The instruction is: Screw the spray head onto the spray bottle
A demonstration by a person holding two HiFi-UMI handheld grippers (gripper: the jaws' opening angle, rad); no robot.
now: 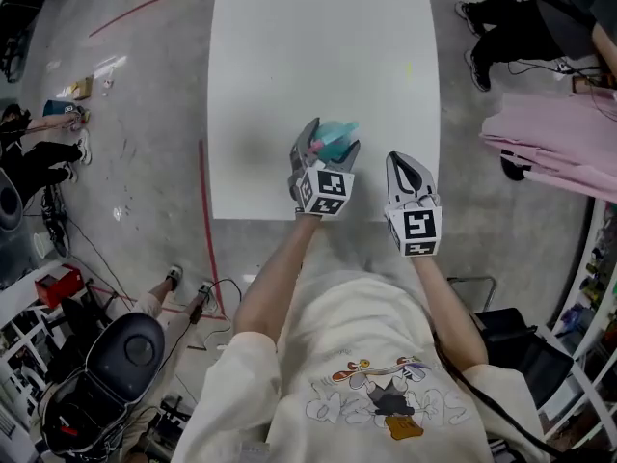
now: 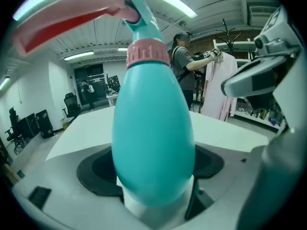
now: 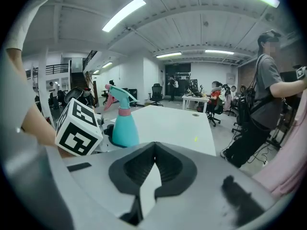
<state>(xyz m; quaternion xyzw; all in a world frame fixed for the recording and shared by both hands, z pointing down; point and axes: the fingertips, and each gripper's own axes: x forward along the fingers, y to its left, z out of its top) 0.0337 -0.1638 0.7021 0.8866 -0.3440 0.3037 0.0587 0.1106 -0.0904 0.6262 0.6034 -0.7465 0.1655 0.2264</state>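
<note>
The left gripper (image 1: 329, 145) reaches over the near edge of the white desk (image 1: 318, 46). Its jaws stand wide, clamped on the lower body of the teal spray bottle (image 2: 153, 128). The bottle fills the space between the pads and stands upright in front of the gripper's marker cube (image 1: 323, 189). The spray head (image 2: 72, 16) sits on top of the bottle, and its pink collar (image 2: 147, 52) rings the neck. Its pink trigger juts out to the left in the left gripper view. Whether the collar is fully tightened cannot be told. In the right gripper view the bottle's base is low against the desk, but contact with it is not clear.

Just to the right, apart from the bottle, the right gripper (image 1: 403, 167) hangs over the same near edge of the desk. Its jaws are pressed together with nothing between them. Farther right of it, off the desk, pink cloth (image 1: 559, 143) hangs, and a person (image 3: 261, 99) stands beside it.
</note>
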